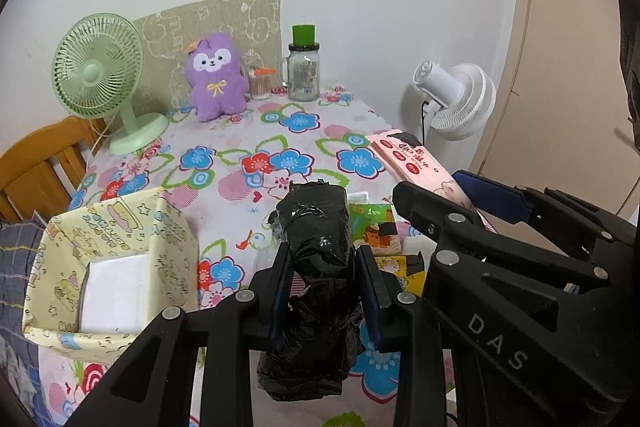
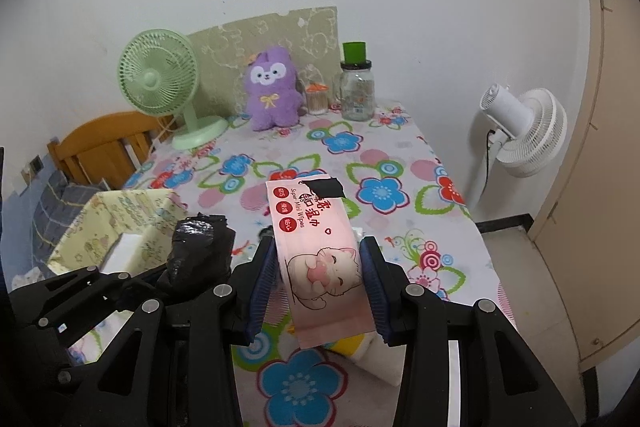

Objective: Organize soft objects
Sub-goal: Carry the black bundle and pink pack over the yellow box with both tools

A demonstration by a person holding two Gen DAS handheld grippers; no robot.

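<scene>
While both loads hang above the table (image 1: pixel 248 131), we carry | left gripper (image 1: pixel 326 291) pinches black roll (image 1: pixel 316 251), frame centre | right gripper (image 2: pixel 320 287) pinches wipes pack (image 2: pixel 316 247), centre | next, we judge: lower each into box (image 1: pixel 52 267), lower left, then part fingers

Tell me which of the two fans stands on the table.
The green fan, beside the purple plush. The white fan stands off the table's edge.
</scene>
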